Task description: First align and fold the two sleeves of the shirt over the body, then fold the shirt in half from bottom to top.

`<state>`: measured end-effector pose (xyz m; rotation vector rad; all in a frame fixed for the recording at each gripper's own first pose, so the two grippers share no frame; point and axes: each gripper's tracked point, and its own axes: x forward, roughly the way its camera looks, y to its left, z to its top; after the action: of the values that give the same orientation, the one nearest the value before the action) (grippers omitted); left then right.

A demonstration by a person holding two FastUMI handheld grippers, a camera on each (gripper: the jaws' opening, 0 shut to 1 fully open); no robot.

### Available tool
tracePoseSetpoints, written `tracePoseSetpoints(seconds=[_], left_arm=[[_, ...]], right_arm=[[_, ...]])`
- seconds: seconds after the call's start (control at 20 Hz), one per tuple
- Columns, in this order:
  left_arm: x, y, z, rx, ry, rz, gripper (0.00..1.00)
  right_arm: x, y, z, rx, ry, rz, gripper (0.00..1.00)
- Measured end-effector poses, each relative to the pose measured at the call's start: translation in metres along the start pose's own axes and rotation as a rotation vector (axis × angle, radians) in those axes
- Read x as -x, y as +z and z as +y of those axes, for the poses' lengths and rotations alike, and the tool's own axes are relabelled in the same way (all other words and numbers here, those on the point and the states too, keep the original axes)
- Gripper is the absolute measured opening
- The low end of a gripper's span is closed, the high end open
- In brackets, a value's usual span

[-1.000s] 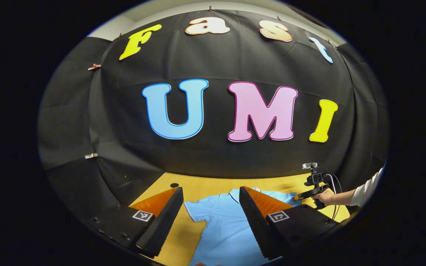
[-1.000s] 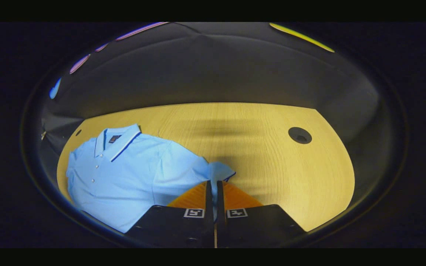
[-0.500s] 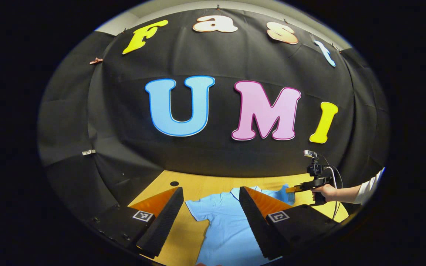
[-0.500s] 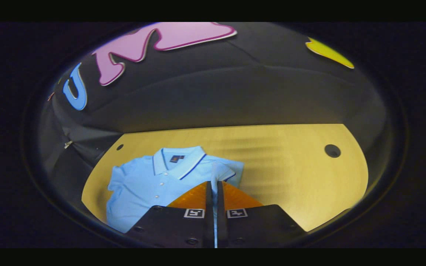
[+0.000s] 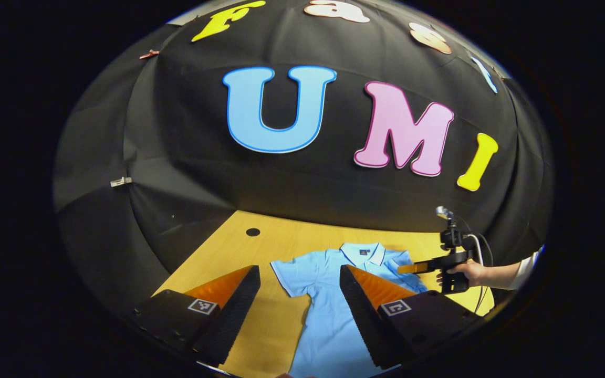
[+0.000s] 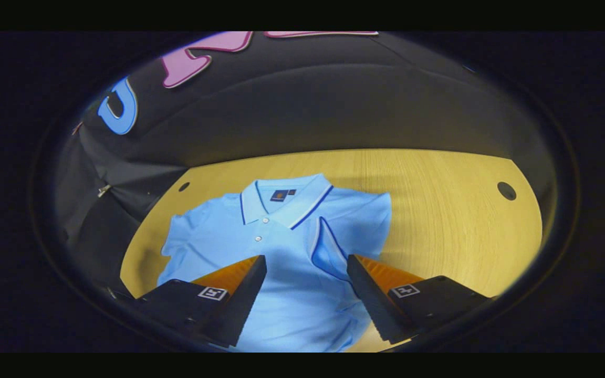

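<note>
A light blue polo shirt [image 6: 281,304] lies face up on the wooden table [image 6: 439,220], collar [image 6: 281,199] towards the far wall. One sleeve [image 6: 329,252] lies folded over the body, between the open fingers of my right gripper [image 6: 306,260], which holds nothing. The other sleeve [image 6: 181,236] is spread out flat on the table. In the left gripper view, my left gripper [image 5: 297,270] hovers open above the shirt [image 5: 329,320], near its spread sleeve [image 5: 289,273]. The right gripper [image 5: 401,269] hangs over the shirt's far shoulder, held by a hand [image 5: 465,273].
The table has round holes near its back corners [image 6: 506,190] [image 6: 184,186] [image 5: 252,231]. Black cloth walls close in the back and sides. Bare wood lies to the right of the shirt [image 6: 465,247] and beside its spread sleeve [image 5: 229,252].
My right gripper carried the sleeve it was pinching over the shirt's body, then opened and let it go. My left gripper tilted down towards the table.
</note>
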<state>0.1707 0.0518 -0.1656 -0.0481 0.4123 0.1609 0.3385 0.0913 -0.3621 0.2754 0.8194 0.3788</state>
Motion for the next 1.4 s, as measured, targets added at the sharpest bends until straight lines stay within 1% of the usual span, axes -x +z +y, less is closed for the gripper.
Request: tracePoseSetpoints(seconds=[0.2,0.3,0.4,0.5,0.7,0.8,0.95,1.0,1.05,1.1,1.15,1.2,1.25,1.35,1.4], left_arm=[[-0.071,-0.003,0.013,0.028,-0.018,0.053,0.97],[-0.115,-0.017,0.022,0.025,-0.006,0.112,0.97],[-0.157,-0.035,0.029,0.014,0.024,0.191,0.97],[-0.198,-0.06,0.034,0.01,0.037,0.288,0.98],[-0.262,-0.101,0.037,-0.01,0.06,0.42,0.98],[-0.286,-0.119,0.038,-0.031,0.081,0.473,0.97],[-0.307,-0.146,0.041,-0.074,0.108,0.552,0.97],[-0.31,-0.156,0.041,-0.073,0.112,0.577,0.96],[-0.312,-0.163,0.039,-0.055,0.101,0.604,0.95],[-0.321,-0.158,0.04,-0.039,0.107,0.548,0.95],[-0.318,-0.16,0.039,-0.037,0.107,0.573,0.92],[-0.317,-0.155,0.036,-0.057,0.077,0.553,0.92],[-0.316,-0.158,0.031,-0.062,0.057,0.553,0.64],[-0.317,-0.156,0.013,-0.06,0.08,0.547,0.1],[-0.318,-0.158,0.008,-0.054,0.072,0.549,0.07]], right_arm=[[0.05,0.018,0.0,0.029,0.002,-0.08,0.96],[0.078,0.024,-0.003,0.021,0.003,-0.116,0.96],[0.105,0.025,-0.011,-0.005,-0.008,-0.148,0.96],[0.13,0.017,-0.022,-0.042,-0.021,-0.168,0.96],[0.165,-0.016,-0.062,-0.107,-0.098,-0.149,0.96],[0.174,-0.031,-0.08,-0.144,-0.13,-0.144,0.96],[0.184,-0.053,-0.101,-0.199,-0.164,-0.123,0.96],[0.187,-0.058,-0.107,-0.207,-0.175,-0.115,0.96],[0.189,-0.062,-0.112,-0.209,-0.185,-0.108,0.96],[0.189,-0.065,-0.115,-0.208,-0.191,-0.103,0.96],[0.188,-0.066,-0.116,-0.208,-0.193,-0.101,0.96],[0.188,-0.067,-0.116,-0.209,-0.193,-0.099,0.96],[0.188,-0.067,-0.116,-0.212,-0.192,-0.096,0.96],[0.183,-0.067,-0.121,-0.224,-0.18,-0.098,0.96],[0.183,-0.064,-0.118,-0.228,-0.17,-0.104,0.96]])
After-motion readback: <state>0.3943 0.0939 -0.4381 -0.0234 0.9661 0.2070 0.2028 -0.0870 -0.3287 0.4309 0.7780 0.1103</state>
